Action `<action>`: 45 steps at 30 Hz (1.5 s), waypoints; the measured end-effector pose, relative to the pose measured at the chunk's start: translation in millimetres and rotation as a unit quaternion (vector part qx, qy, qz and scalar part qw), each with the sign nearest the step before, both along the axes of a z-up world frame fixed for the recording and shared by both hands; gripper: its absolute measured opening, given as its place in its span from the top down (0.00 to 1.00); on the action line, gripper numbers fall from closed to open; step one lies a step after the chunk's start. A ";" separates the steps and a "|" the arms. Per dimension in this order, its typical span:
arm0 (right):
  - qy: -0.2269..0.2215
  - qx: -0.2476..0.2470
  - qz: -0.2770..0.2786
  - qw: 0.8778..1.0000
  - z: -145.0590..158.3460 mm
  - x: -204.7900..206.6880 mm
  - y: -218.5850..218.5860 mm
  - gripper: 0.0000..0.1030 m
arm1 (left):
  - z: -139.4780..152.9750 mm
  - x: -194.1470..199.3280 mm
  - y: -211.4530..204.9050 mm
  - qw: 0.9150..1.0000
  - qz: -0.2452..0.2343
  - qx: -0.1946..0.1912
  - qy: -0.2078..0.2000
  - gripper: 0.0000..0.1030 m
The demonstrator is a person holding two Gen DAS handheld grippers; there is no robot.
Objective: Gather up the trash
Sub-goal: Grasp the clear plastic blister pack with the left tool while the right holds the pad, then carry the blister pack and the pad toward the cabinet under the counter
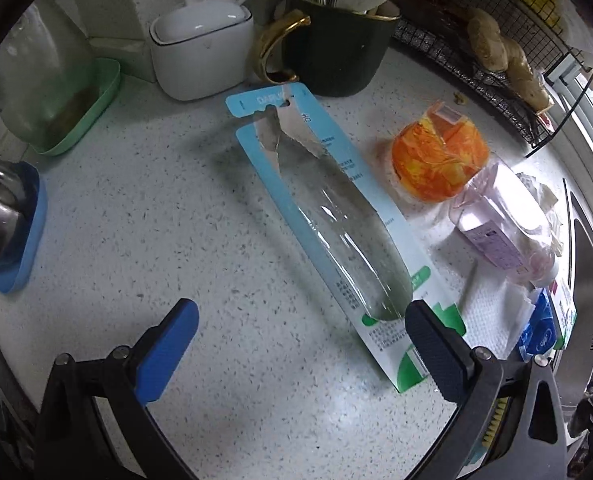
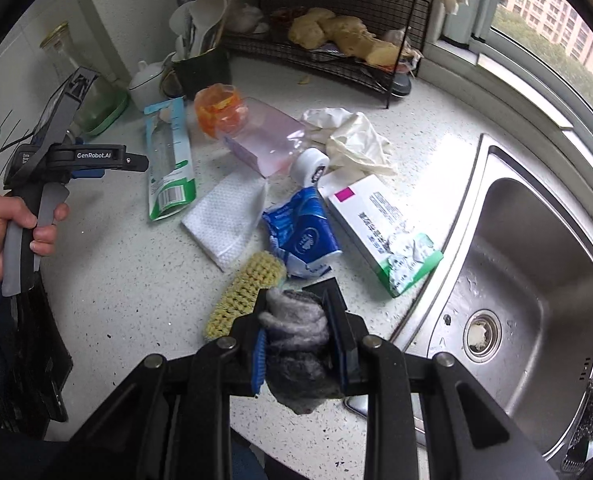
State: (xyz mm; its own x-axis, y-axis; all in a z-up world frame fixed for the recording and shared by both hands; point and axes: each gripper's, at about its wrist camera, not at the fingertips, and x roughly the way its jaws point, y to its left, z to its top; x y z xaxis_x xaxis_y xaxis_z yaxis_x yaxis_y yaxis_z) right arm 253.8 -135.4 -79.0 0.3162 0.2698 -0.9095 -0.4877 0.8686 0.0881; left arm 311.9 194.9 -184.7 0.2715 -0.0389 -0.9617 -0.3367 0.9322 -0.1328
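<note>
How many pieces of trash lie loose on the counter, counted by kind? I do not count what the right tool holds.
Cardboard and plastic packs: 2, the long blister pack and the torn box
Plastic wrappers and bags: 3, orange, pink, blue
Paper towel: 1
Gloves: 1 heap
Total: 7

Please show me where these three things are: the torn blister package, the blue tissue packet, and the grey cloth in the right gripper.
torn blister package (image 1: 352, 240), left wrist view, clear plastic bubble.
blue tissue packet (image 2: 302, 232), right wrist view, printed front.
grey cloth (image 2: 296, 316), right wrist view, bunched folds.
</note>
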 end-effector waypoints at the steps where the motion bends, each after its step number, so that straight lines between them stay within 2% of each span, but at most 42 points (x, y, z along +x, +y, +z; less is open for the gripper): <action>1: 0.004 -0.001 -0.008 1.000 -1.0 1.7 -2.7 0.77 | -3.7 4.0 2.0 1.000 0.001 -0.003 0.002 0.00; 7: 0.024 0.001 -0.039 0.999 -5.0 9.0 -10.1 0.77 | -18.3 22.8 10.2 1.000 0.000 0.002 0.016 0.01; 10: 0.027 -0.001 -0.042 0.999 -6.9 12.7 -7.2 0.77 | -24.2 28.3 11.9 1.000 -0.004 0.014 0.027 0.04; 12: 0.027 -0.002 -0.042 0.999 -6.4 14.1 -4.8 0.77 | -25.2 37.0 15.6 1.000 -0.003 0.001 0.025 0.07; 16: 0.025 0.002 -0.038 0.999 -3.3 15.5 -0.7 0.77 | -26.5 45.2 11.0 0.999 -0.014 0.016 0.024 0.10; 18: 0.025 0.003 -0.038 0.999 -2.8 15.6 -0.6 0.77 | -23.8 48.6 5.6 0.999 -0.019 0.017 0.022 0.15; 21: 0.026 0.007 -0.042 0.999 -1.8 13.8 -3.1 0.77 | -19.2 52.6 -6.7 0.999 -0.029 0.015 0.019 0.27; 23: 0.028 0.010 -0.046 0.999 -1.2 12.1 -6.0 0.77 | -15.9 54.9 -12.7 0.999 -0.038 0.008 0.016 0.41; 25: 0.030 0.013 -0.051 0.998 -0.9 10.7 -9.8 0.77 | -13.6 56.9 -18.6 0.999 -0.049 -0.009 0.012 0.62; 30: 0.035 0.023 -0.064 0.997 0.0 6.0 -18.8 0.77 | -13.2 52.3 -41.4 0.997 -0.075 -0.023 0.007 0.69; 34: 0.035 0.027 -0.069 0.997 1.6 -0.4 -23.4 0.77 | -8.0 38.5 -57.4 0.996 -0.088 -0.012 0.006 0.73; 36: 0.035 0.029 -0.069 0.997 2.0 -4.6 -25.6 0.77 | -1.9 27.3 -66.1 0.996 -0.090 -0.015 0.001 0.81; 37: 0.035 0.031 -0.068 0.997 2.5 -6.7 -26.7 0.77 | 3.5 22.8 -67.9 0.996 -0.087 -0.020 -0.006 0.91; 45: 0.033 0.047 -0.063 0.996 6.5 -23.3 -38.4 0.77 | 14.3 -27.4 -86.6 0.994 -0.106 -0.015 0.005 0.93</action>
